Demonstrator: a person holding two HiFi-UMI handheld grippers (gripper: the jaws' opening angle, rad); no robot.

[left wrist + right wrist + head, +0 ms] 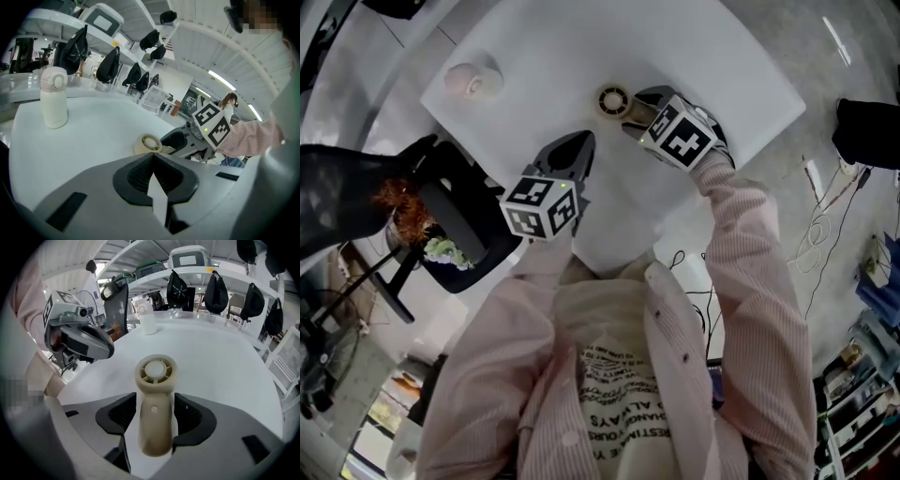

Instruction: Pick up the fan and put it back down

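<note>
Right gripper (155, 405) fingers pinch the fan (155, 373) by its handle, one ribbed pad on each side; contact looks light. The fan is smooth cream plastic with a rounded handle and a small button, and it seems to lie flat on the matte white table (225, 357). Its round slotted head sits just past the fingertips.

Likely step: the pickup grasp, not yet lifted. The next move needs a firm squeeze, then a level lift.

Left gripper (152, 161) fingers are pressed together, empty, off to the left. A white cylindrical bottle (148, 320) stands far beyond the fingertips.
</note>
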